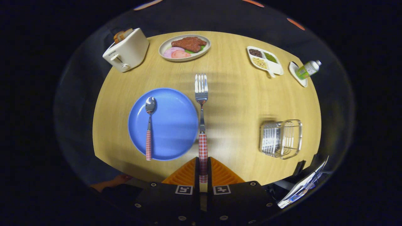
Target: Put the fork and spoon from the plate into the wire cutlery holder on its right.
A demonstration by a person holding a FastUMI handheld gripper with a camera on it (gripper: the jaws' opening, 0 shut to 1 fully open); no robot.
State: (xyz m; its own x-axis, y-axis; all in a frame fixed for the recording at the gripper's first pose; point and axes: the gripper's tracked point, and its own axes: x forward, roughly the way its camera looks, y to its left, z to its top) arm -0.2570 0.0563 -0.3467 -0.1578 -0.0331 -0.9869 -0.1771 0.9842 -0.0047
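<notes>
Gripper view: gripper [203,171] over the worktop [238,103].
Jaws: clamped on the fork's checked handle.
Fork [201,94]: tines pointing straight ahead of the jaws.
Spoon [149,125]: on the blue plate [172,122], ahead-left.
Wire cutlery holder [281,138]: ahead-right, apart from the plate.

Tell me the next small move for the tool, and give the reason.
Probably carry the fork rightward toward the wire cutlery holder. The tool is shut on the fork's checked handle, with the fork beside the blue plate's right rim. The spoon lies on the plate. The holder sits to the right on the table.
</notes>
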